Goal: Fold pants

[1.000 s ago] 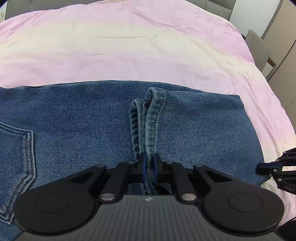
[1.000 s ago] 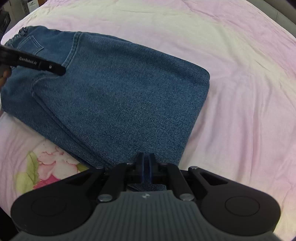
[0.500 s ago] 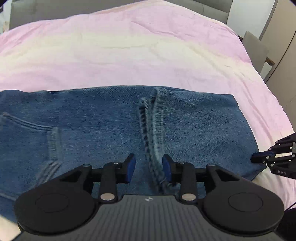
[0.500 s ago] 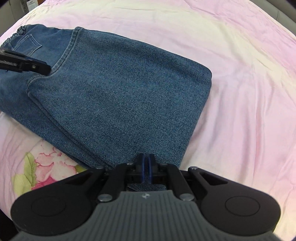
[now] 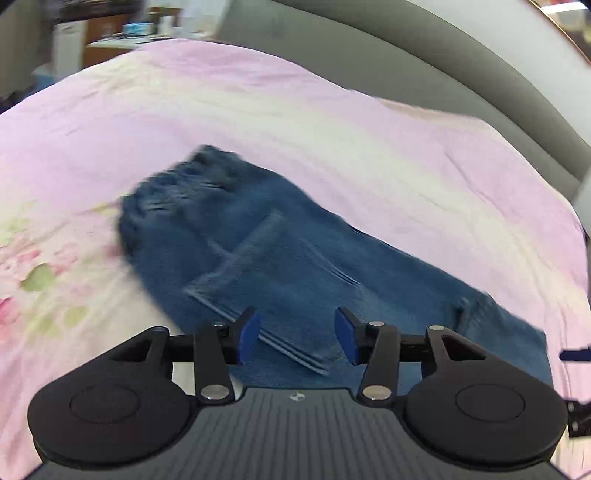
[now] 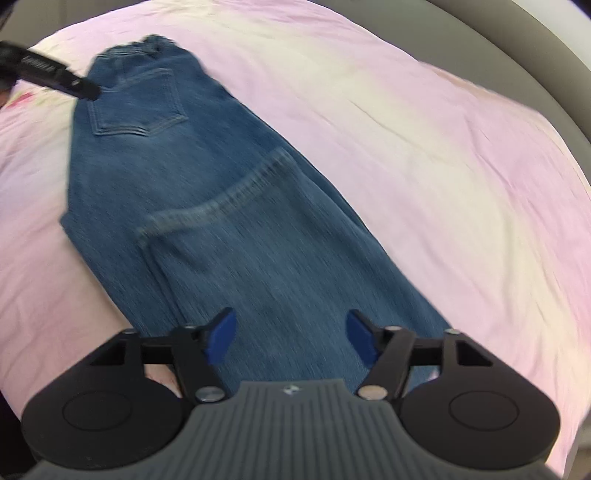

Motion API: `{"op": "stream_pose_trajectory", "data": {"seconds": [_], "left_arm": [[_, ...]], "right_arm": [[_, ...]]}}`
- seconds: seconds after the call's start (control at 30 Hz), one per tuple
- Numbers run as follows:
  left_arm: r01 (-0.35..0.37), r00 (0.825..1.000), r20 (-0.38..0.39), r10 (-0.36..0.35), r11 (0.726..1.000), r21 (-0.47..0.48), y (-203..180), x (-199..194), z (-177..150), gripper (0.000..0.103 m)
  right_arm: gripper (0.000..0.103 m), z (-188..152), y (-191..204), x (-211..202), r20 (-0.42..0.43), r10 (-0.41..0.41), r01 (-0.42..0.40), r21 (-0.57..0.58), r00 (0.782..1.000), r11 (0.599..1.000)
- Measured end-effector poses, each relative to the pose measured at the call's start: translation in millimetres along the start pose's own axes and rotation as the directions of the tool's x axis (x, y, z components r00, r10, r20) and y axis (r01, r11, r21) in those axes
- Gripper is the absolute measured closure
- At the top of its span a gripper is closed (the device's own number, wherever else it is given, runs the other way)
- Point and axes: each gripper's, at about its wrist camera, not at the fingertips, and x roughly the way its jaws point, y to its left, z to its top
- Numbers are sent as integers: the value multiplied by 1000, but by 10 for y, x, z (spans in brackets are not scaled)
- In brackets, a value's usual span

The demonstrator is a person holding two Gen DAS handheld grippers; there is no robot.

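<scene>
Blue denim pants lie folded on the pink bedspread, their elastic waistband at the far end and a back pocket facing up. My left gripper hovers over the pocket area, jaws opening, nothing between the blue pads. In the right wrist view the pants stretch away from me, the folded-over leg end with its hem seam on top. My right gripper hangs above the near end of the denim, jaws opening and holding nothing. A black finger of the left gripper reaches in near the waistband.
The pink and cream bedspread with a flower print covers the bed all around the pants. A grey upholstered headboard curves along the far right. Furniture and boxes stand beyond the bed at the upper left, blurred.
Both grippers let go of the denim, opened and lifted away. The left one swung toward the waistband end. The pants now lie flat and folded, both views rolled.
</scene>
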Motion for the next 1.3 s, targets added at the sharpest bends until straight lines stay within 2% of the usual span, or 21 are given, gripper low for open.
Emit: {"op": "stream_pose_trajectory", "data": {"seconds": [0.13, 0.27, 0.37, 0.4, 0.47, 0.57, 0.7, 0.8, 0.93, 1.07, 1.17, 1.3], "left_arm": [[-110, 992, 53, 114, 991, -74, 271, 77, 71, 45], [-134, 990, 27, 138, 985, -112, 479, 164, 86, 35], [-166, 985, 15, 169, 977, -134, 597, 235, 81, 33], [-165, 986, 11, 168, 975, -147, 641, 261, 88, 32], [-132, 991, 8, 136, 973, -191, 732, 313, 100, 24], [-92, 996, 0, 94, 965, -245, 856, 447, 127, 21], [-75, 997, 4, 80, 949, -307, 941, 596, 150, 20], [-62, 998, 13, 69, 949, -310, 933, 692, 164, 20], [-58, 997, 23, 69, 947, -315, 913, 728, 158, 28], [-30, 998, 42, 48, 934, -355, 958, 679, 136, 44], [-7, 997, 65, 32, 936, -351, 950, 594, 139, 49], [42, 988, 154, 4, 955, -293, 815, 378, 162, 51]], "right_arm": [[31, 339, 159, 227, -15, 52, -54, -170, 999, 984], [27, 596, 258, 466, -65, 103, -118, -306, 993, 945], [23, 739, 279, 703, -108, 124, -155, -362, 986, 919], [21, 773, 282, 762, -117, 134, -169, -376, 984, 911], [16, 819, 286, 883, -127, 151, -189, -398, 980, 898], [15, 877, 322, 1051, -144, 185, -229, -419, 972, 879], [13, 909, 341, 1221, -185, 223, -282, -431, 957, 857], [11, 933, 329, 1317, -207, 243, -310, -421, 948, 853], [8, 962, 314, 1432, -220, 268, -337, -400, 938, 852], [7, 954, 260, 1458, -217, 286, -351, -387, 933, 853], [7, 922, 204, 1440, -207, 281, -343, -389, 937, 855], [7, 880, 212, 1300, -175, 246, -296, -382, 953, 876]]}}
